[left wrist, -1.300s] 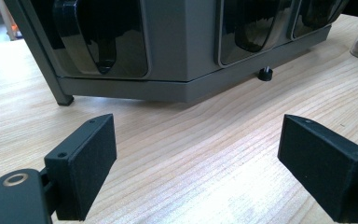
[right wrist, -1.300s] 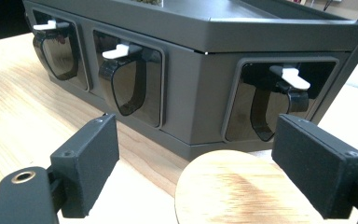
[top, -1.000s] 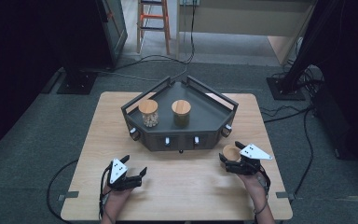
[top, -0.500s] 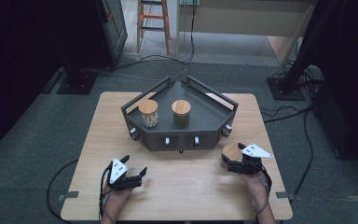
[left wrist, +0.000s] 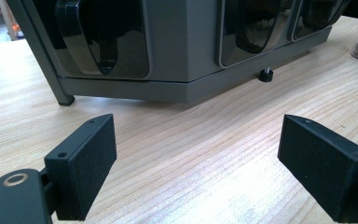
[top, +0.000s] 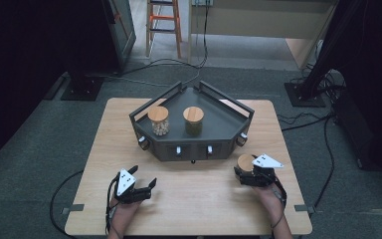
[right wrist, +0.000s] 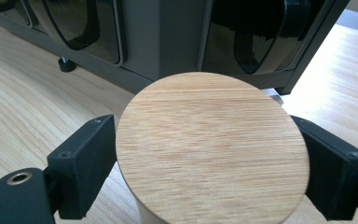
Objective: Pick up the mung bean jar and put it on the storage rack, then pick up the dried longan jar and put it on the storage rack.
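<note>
Jaws on the right gripper [top: 251, 175] have just been opening and are now spread wide around a jar [right wrist: 212, 149] with a round wooden lid. The jar sits between them, and the pads look to be just off its sides rather than squeezing, though the lid hides the actual contact. The jar is stood upright on the tabletop [top: 199, 199], near the front right corner of the dark stand [top: 214, 134].

Over on the other side, the left gripper [left wrist: 196, 158] is held low over bare wood with its jaws wide apart and nothing between them.

Two more jars, a pale-filled one [top: 158, 120] and a darker one [top: 193, 121], are already parked up on the stand.

What could go wrong, probably: the lid overhangs both pads, so if the gripper gets lifted straight up, the lid could be caught from below and the jar tipped. If it's pulled back crooked, one pad could drag the jar along or knock it into the stand's corner leg.
</note>
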Motion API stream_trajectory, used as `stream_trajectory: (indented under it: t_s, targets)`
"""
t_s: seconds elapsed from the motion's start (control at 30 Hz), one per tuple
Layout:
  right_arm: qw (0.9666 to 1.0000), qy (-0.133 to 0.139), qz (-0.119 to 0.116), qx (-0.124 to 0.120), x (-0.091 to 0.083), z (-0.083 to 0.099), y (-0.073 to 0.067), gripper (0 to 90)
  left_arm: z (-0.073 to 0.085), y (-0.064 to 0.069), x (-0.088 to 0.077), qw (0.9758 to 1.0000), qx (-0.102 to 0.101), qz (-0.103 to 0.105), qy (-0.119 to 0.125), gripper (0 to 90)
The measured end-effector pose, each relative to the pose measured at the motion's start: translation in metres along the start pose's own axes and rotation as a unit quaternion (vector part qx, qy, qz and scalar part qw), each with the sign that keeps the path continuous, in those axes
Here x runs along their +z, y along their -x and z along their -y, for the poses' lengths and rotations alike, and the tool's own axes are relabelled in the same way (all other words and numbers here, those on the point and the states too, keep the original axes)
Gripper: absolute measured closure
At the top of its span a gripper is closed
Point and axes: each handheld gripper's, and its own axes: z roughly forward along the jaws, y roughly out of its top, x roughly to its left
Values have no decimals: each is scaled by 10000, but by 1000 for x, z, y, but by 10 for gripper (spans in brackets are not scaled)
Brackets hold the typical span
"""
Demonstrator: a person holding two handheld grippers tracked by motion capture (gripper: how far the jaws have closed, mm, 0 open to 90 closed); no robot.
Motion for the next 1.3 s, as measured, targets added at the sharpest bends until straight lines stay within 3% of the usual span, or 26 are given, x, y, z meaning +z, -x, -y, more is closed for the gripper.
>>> stream_trajectory:
  t_s: [0.33, 1.3]
  targets:
    - [10000, 16, -30, 81, 1, 1, 4, 133, 0, -1, 0, 10000, -34, 4, 8, 114]
    - [9999, -110, -65, 4, 4, -1, 2, 133, 0, 0, 0, 10000, 2, -3, 8, 114]
